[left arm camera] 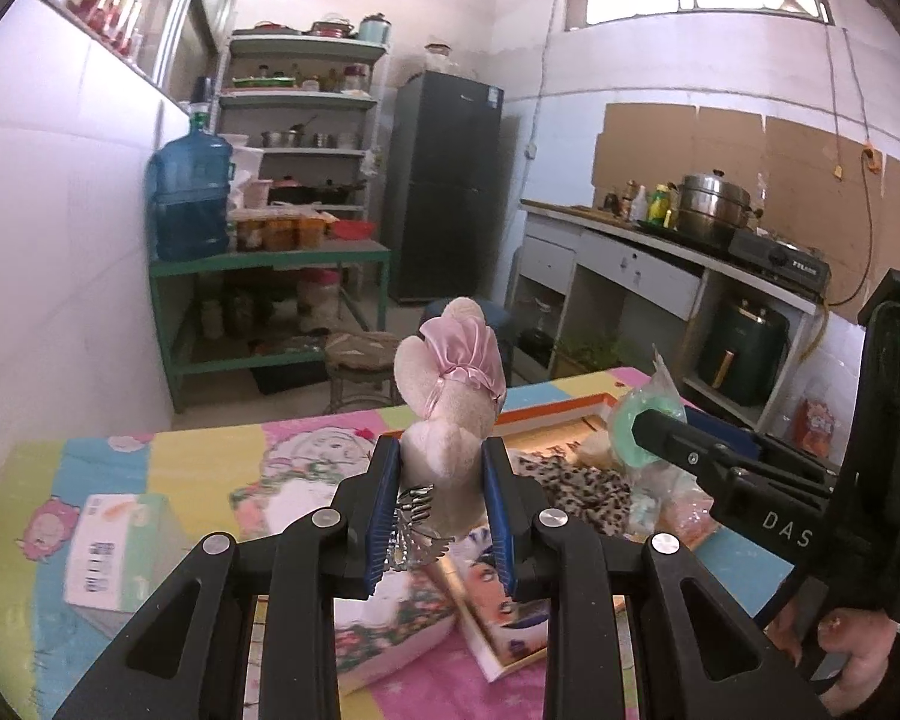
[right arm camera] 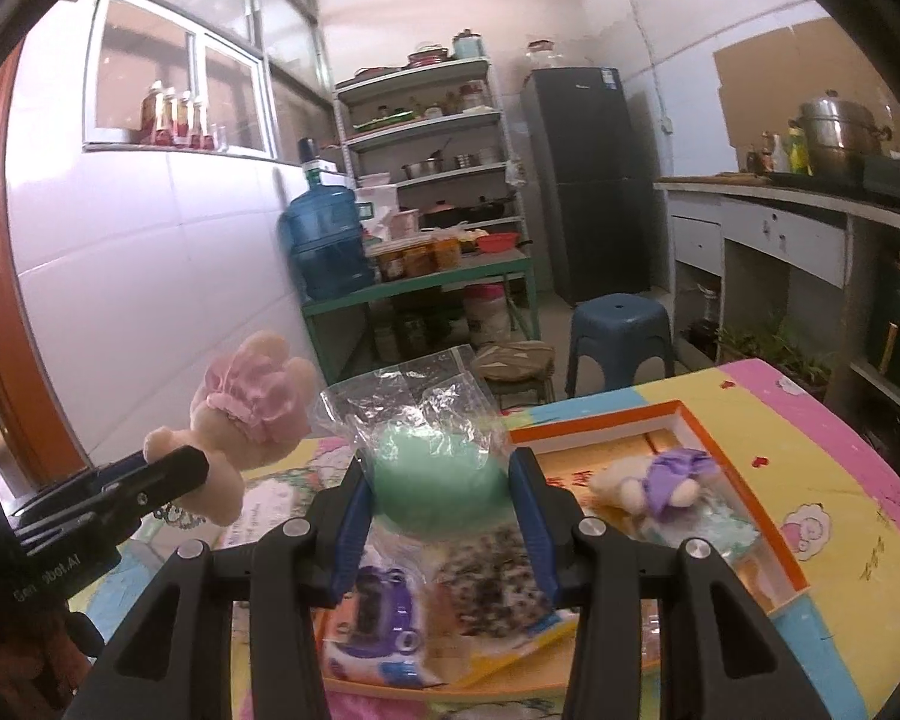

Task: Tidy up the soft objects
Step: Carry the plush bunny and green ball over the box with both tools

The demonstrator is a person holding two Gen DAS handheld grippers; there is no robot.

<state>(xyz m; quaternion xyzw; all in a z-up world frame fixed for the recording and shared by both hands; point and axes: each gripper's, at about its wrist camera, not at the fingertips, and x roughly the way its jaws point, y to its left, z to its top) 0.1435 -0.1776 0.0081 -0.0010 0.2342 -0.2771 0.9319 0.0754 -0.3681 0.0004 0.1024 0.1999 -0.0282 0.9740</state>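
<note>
Your left fingers [left arm camera: 441, 483] pinch the pink-capped plush bunny [left arm camera: 450, 396], your right fingers [right arm camera: 441, 501] squeeze the bagged mint-green soft ball [right arm camera: 438, 483] over the surface's far edge; its slick plastic may slip.

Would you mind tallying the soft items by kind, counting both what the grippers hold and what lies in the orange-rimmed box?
Plush toys: 2, the pink-capped plush in the left gripper and the purple-dressed plush in the orange-rimmed box
Bagged green soft items: 1, the green item in a clear bag in the right gripper
Leopard-print fabric: 1
Total: 4
</note>
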